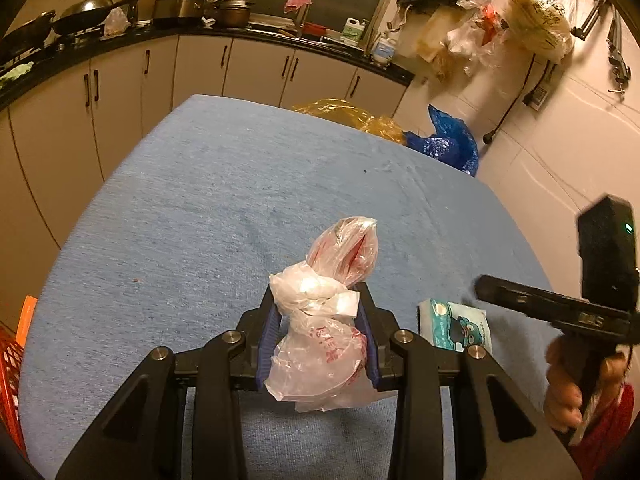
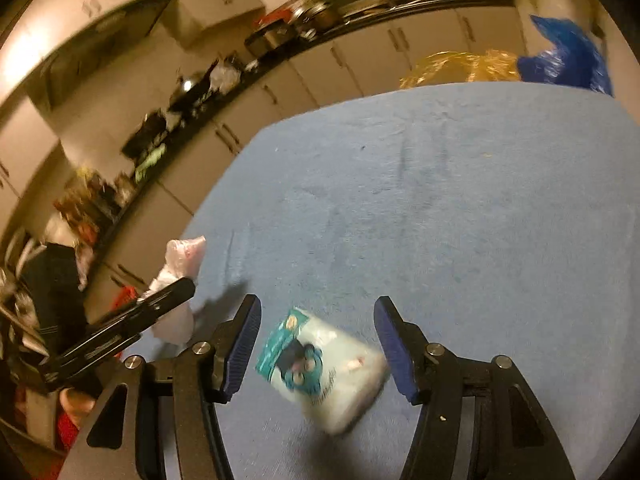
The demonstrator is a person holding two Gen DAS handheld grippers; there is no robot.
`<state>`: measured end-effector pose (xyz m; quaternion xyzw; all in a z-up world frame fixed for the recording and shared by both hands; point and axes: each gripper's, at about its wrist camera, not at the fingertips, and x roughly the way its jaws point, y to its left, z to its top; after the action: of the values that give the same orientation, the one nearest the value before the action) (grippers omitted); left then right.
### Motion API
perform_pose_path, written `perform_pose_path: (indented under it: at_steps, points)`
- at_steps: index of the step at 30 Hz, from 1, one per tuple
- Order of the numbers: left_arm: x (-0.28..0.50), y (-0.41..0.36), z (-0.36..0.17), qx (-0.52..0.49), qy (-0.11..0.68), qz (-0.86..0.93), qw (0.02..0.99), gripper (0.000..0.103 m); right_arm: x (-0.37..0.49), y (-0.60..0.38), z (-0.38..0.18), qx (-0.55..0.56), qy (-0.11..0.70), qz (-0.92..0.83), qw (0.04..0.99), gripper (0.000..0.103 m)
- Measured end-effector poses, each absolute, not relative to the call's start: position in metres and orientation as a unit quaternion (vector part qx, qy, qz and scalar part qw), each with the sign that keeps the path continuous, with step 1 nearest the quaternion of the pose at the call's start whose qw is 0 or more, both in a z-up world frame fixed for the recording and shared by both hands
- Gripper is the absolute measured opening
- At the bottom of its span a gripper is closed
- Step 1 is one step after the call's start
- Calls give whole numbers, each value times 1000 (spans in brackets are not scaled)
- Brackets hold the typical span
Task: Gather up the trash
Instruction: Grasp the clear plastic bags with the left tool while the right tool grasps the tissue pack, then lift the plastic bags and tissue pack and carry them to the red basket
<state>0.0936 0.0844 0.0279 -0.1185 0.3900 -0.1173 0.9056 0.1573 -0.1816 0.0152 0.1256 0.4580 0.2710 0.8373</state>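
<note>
My left gripper [image 1: 320,300] is shut on a crumpled clear plastic bag [image 1: 324,320] with red print, held above the blue table [image 1: 200,200]. The bag also shows in the right wrist view [image 2: 180,272], at the left beside the left gripper's body. My right gripper [image 2: 316,320] is open, its blue pads either side of a small tissue pack [image 2: 324,364] with a teal cartoon print that lies on the table [image 2: 440,200]. The pack also shows in the left wrist view [image 1: 452,324], just right of my left gripper. The right wrist view is blurred.
A yellow plastic bag [image 1: 352,116] and a blue plastic bag [image 1: 448,140] sit past the table's far edge. Kitchen cabinets and a counter with pots [image 1: 120,12] run behind. A red crate [image 1: 10,380] stands at the table's left.
</note>
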Motion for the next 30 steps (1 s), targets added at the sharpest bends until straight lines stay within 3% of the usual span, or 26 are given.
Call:
perform_pose_path:
  at_steps: [9,22,26,30]
  points:
    - [98,76,27,-108,396,-126,903,34,131,-166,-3,115,508,354,777,65]
    - [95,77,27,-106,388,-118,908,34,71,-99,-4,-118,462,264,839,65]
    - [91,72,28,-101,382,-120,911,34,69,-102,-3,-119,454,254,845,43]
    - [85,69,28,-90,372,-115,917,34,74,-121,2,-71,437,237,865,31]
